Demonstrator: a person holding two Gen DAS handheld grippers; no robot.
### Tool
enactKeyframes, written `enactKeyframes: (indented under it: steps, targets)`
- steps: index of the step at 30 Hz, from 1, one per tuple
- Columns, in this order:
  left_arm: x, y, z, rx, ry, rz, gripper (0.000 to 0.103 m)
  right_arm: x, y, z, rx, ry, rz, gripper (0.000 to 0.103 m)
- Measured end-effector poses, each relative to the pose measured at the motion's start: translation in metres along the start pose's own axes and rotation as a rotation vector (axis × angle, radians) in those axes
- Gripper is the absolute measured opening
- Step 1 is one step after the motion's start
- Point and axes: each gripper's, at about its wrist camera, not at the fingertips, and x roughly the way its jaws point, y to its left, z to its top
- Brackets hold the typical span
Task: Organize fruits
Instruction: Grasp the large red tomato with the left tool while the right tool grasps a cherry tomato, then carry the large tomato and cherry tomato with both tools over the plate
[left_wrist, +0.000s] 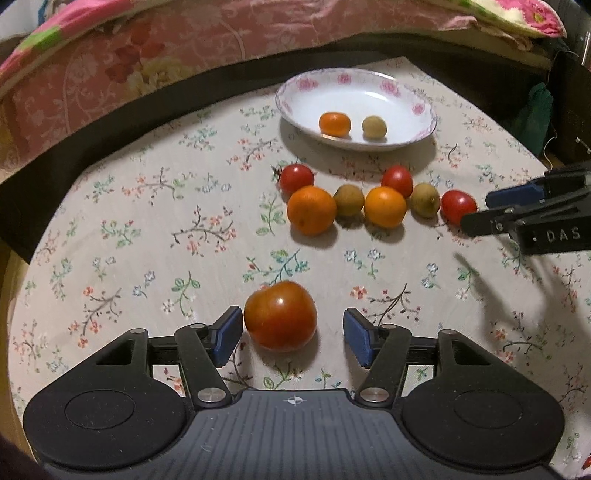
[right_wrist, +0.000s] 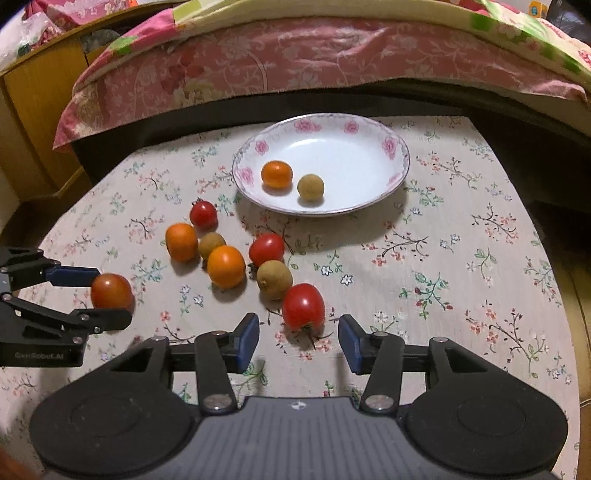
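Note:
A large orange-red tomato (left_wrist: 280, 315) lies on the floral tablecloth between the fingers of my left gripper (left_wrist: 293, 334). The jaws stand open, with a gap at the right pad. My right gripper (right_wrist: 299, 341) is open too, and a red tomato (right_wrist: 303, 306) with a stem sits just ahead of its pads. Behind lies a cluster of two oranges (right_wrist: 226, 266), brownish round fruits (right_wrist: 274, 278) and small red tomatoes (right_wrist: 266, 249). The flowered white plate (right_wrist: 343, 155) beyond holds one small orange (right_wrist: 277, 174) and one brownish fruit (right_wrist: 311, 187).
The table (left_wrist: 129, 221) is covered with a floral cloth and its far edge runs just behind the plate. A bed with pink floral bedding (right_wrist: 295, 59) stands beyond it. A wooden cabinet (right_wrist: 40, 96) is at the far left.

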Motion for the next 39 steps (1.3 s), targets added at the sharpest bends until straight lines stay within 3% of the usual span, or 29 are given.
enactKeyframes:
  steps: [10,14,17,19,32,39]
  targets:
    - [0.010,0.004,-0.002,-0.016,0.007,-0.005,0.070,0.030,-0.003,0.006,-0.022,0.024,-0.030,0.047]
    - [0.009,0.004,-0.002,-0.026,0.003,-0.018,0.060,0.034,0.001,0.010,-0.037,0.015,-0.036,0.047]
    - [0.008,0.004,-0.001,-0.029,-0.002,-0.019,0.050,0.034,0.005,0.010,-0.058,0.019,-0.043,0.035]
    - [0.008,0.006,-0.001,-0.035,0.000,-0.026,0.050,0.032,0.007,0.010,-0.066,0.019,-0.038,0.029]
    - [0.000,-0.018,-0.011,0.038,0.000,-0.093,0.050,0.016,0.019,-0.009,-0.095,0.045,-0.011,0.029]
    - [0.001,-0.024,-0.015,0.072,-0.001,-0.091,0.051,0.006,0.033,-0.026,-0.100,0.061,0.005,0.029]
